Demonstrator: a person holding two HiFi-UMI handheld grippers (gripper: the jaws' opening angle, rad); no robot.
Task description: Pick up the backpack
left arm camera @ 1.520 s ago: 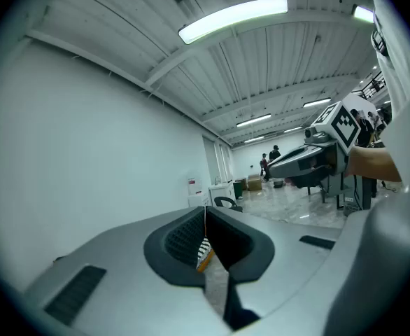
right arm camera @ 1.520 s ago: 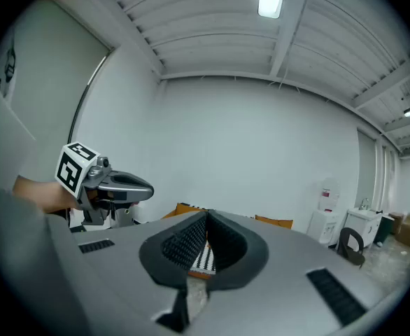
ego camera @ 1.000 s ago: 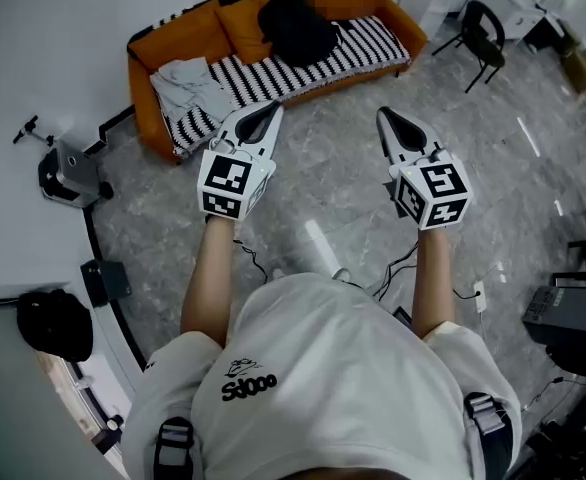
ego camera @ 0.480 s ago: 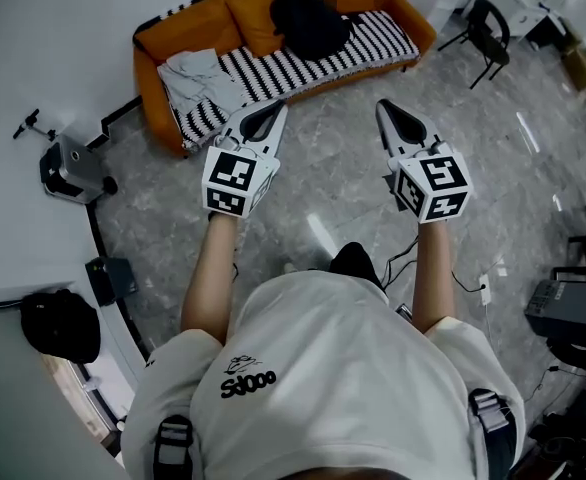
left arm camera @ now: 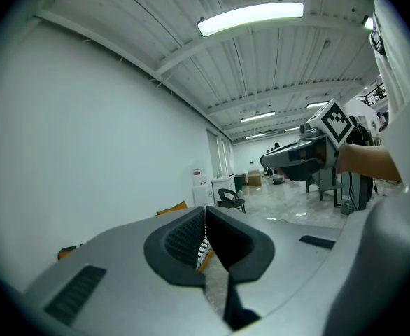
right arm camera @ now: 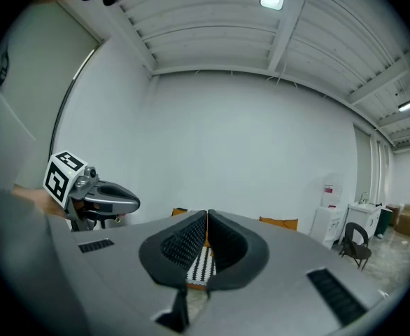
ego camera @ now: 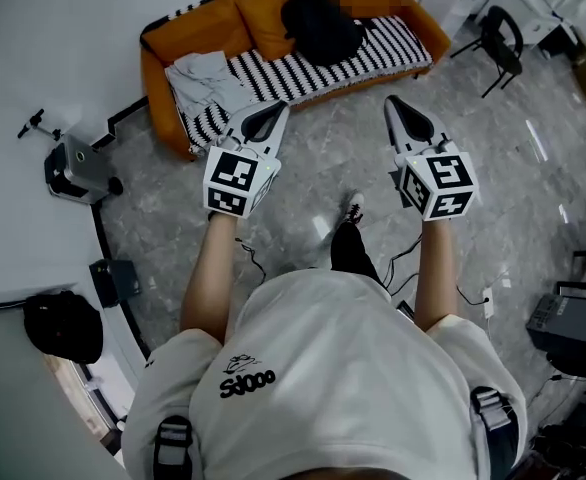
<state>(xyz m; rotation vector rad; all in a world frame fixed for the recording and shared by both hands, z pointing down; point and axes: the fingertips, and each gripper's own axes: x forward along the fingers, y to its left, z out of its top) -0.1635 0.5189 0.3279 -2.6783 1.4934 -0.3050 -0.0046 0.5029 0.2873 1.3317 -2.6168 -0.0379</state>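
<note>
Nearest, at the bottom of the head view, a white shirt (ego camera: pixel 333 368) and two bare forearms stretched forward over grey stone floor (ego camera: pixel 303 183). Between the forearms and lower down, a dark leg (ego camera: pixel 348 253). On the left, left gripper (ego camera: pixel 271 113), marker cube toward the body, jaws pressed together with nothing between them. On the right, right gripper (ego camera: pixel 397 106), likewise closed and empty, pads meeting at the tips. Both held roughly level, side by side but apart, aimed toward the far sofa. Left of the left arm, by the white wall, a small grey machine (ego camera: pixel 73 168). Beyond the grippers and well apart from both, an orange sofa (ego camera: pixel 155 68) under a black-and-white striped cover (ego camera: pixel 293 68), with crumpled grey cloth (ego camera: pixel 201 73) at its left end. Backpack (ego camera: pixel 321 23): black, slumped on the sofa seat against an orange cushion (ego camera: pixel 263 18), right of the middle, touched by neither gripper. Far right, a black chair (ego camera: pixel 503 48) on the floor.
</note>
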